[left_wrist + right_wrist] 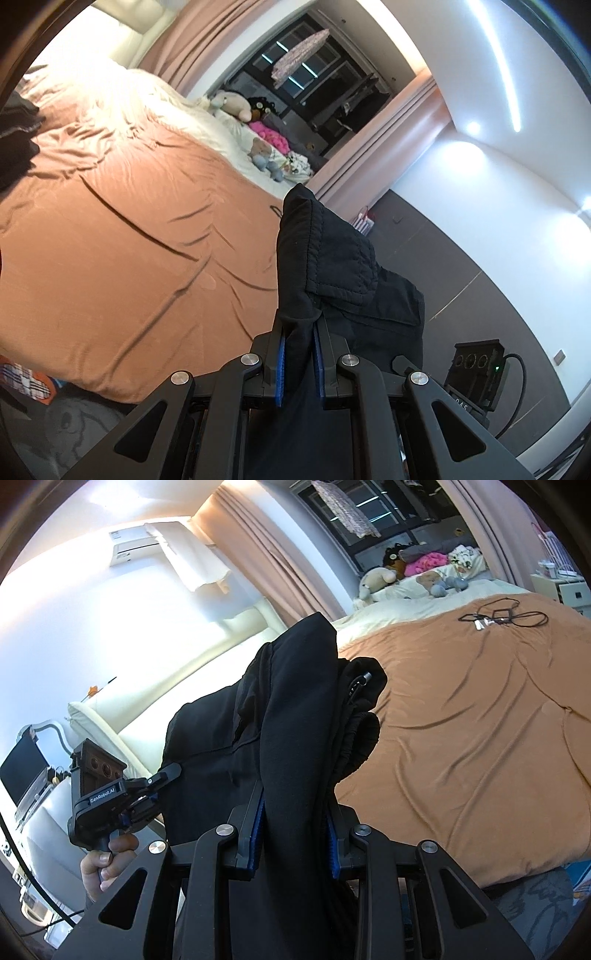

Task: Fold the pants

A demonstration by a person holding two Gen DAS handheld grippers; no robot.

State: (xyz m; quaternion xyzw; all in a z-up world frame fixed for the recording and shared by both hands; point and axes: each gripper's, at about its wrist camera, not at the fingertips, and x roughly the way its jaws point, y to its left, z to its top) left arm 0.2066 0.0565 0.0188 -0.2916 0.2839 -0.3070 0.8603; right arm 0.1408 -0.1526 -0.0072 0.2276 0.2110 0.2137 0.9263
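The left gripper is clenched on a thin fold of the black pants, and the right gripper clamps a thicker bunch, so the pants hang in the air over the bed. The thin left pinch could slip if the hands pull apart, dropping that side in a heap. Only the right view shows the cables lying on the bed, which the pants might snag when laid down
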